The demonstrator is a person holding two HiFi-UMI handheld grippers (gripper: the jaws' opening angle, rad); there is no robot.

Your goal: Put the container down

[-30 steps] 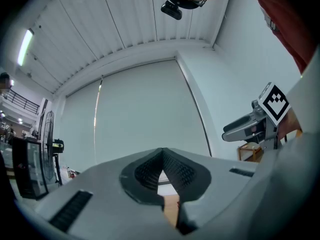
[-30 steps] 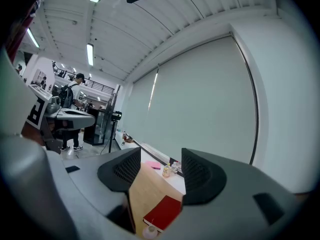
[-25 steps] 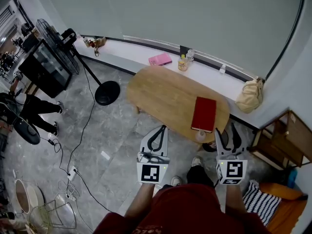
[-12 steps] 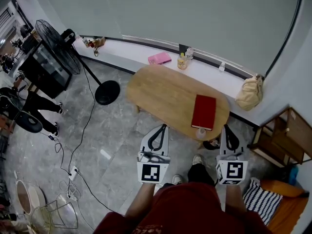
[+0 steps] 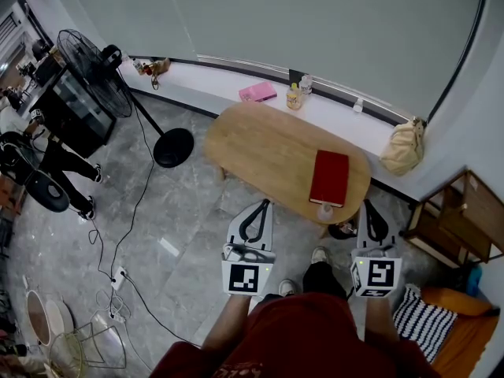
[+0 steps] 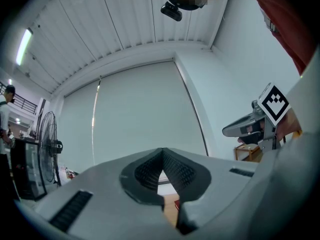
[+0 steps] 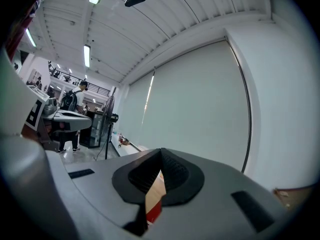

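Nearby, container (image 5: 325,211) on table (image 5: 260,148) edge, right gripper (image 5: 368,205) closed, empty, beside it, left gripper (image 5: 264,205) closed.

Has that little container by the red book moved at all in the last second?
No. The container sits where it was: at the near edge of the wooden table, just off the red book.

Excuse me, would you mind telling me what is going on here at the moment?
A person stands at the near end of an oval wooden table, holding a claw in each hand. The left claw and the right claw are both shut and empty. A small clear container stands on the table's near edge, next to a red book. Neither claw touches it, so it looks already set down.
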